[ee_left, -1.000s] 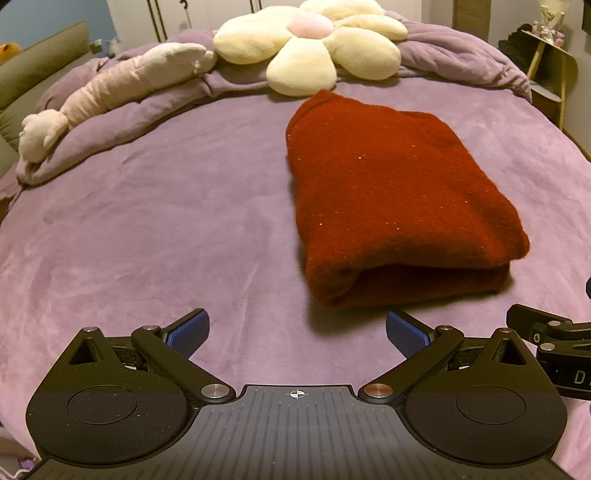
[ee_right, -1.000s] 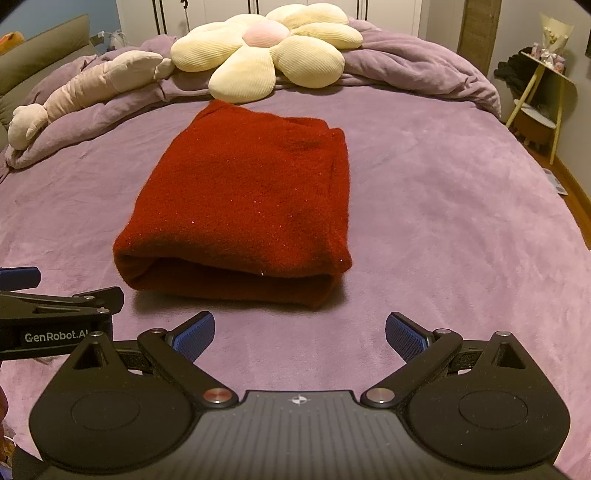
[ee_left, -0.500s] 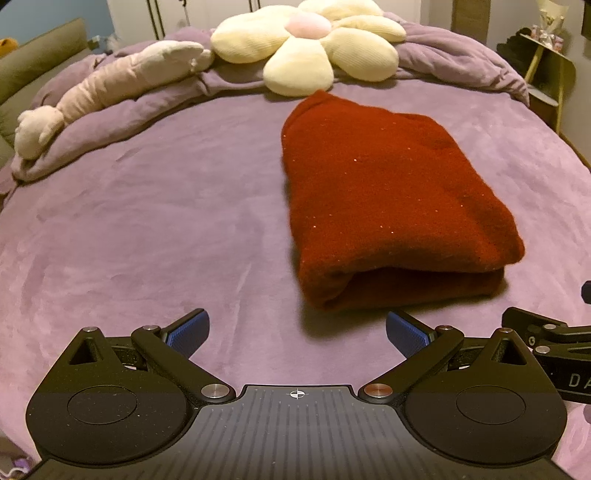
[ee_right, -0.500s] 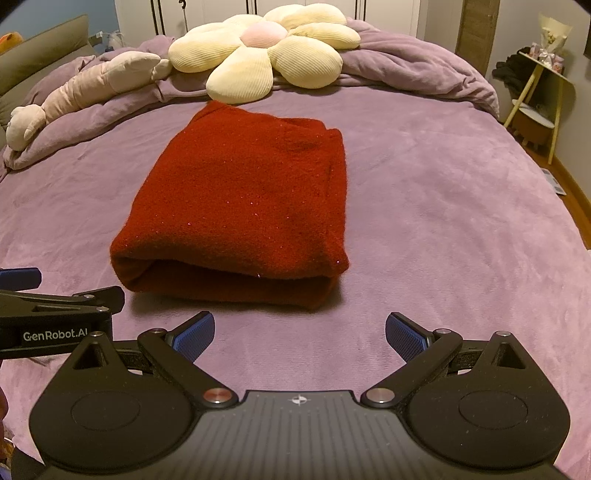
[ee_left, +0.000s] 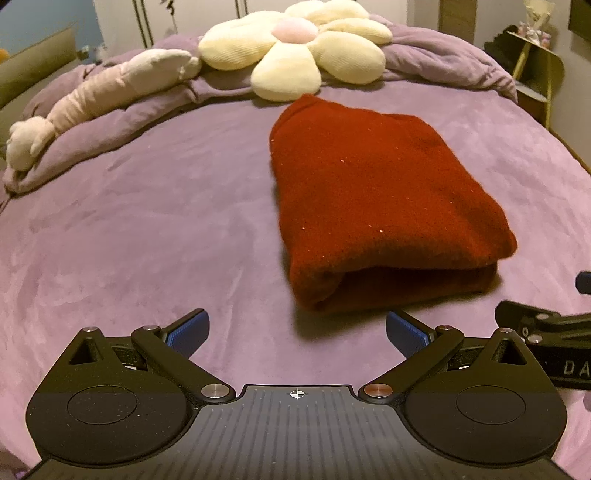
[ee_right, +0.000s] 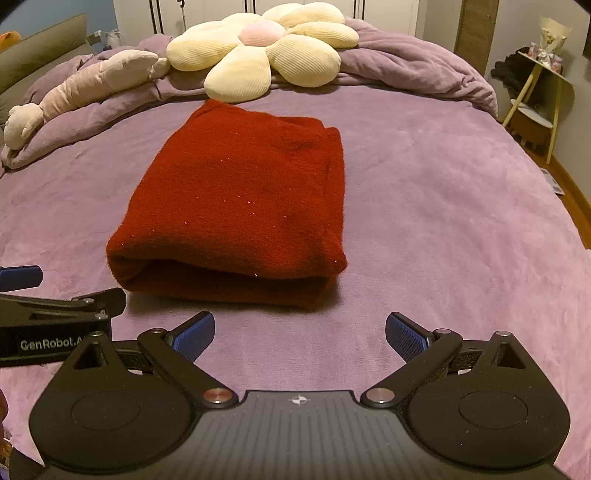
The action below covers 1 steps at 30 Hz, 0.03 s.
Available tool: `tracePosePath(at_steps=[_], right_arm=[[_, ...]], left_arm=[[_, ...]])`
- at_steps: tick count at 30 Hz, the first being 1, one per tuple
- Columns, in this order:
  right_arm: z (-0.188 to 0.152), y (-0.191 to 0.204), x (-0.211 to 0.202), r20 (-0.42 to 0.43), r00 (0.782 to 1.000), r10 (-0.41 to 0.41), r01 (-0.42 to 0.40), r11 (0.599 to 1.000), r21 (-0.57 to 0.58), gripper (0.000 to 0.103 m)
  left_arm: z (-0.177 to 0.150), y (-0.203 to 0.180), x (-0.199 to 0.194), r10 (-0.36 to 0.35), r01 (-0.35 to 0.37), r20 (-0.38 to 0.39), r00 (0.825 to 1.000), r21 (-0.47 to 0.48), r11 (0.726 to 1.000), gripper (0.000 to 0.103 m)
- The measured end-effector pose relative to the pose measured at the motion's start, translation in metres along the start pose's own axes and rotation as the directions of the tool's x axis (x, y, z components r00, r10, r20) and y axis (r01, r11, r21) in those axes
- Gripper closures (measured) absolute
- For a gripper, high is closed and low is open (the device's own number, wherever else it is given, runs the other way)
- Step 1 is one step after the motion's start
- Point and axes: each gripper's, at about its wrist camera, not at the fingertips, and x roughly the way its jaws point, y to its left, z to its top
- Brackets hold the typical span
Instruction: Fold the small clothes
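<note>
— What stood in the room?

— A bed (ee_right: 443,206) under a purple plush cover. At its head lay a bunched purple duvet (ee_right: 406,66), a cream flower cushion (ee_right: 258,55) with a pink centre, and a long pale plush toy (ee_right: 85,88).

— And around it?

— White wardrobe doors (ee_right: 207,14) behind the head end. An olive sofa back (ee_right: 40,48) at left, against a blue wall (ee_left: 37,18). At right, a small yellow-legged side table (ee_right: 543,96) holding a wrapped bouquet, on wood floor (ee_right: 576,206).

— Light?

— Warm, dim, indoor.
</note>
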Motion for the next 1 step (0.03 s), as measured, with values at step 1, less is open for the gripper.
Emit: tracePosePath(at_steps=[1], right_arm=[[-0.0001,0.0000,0.0003,0.000,1.000,-0.002,0.002,1.000,0.001,0.004]], left_arm=[[-0.0003,-0.0003,0.0000,-0.003,0.003,-0.002,1.000,0.003,1.000,0.000]])
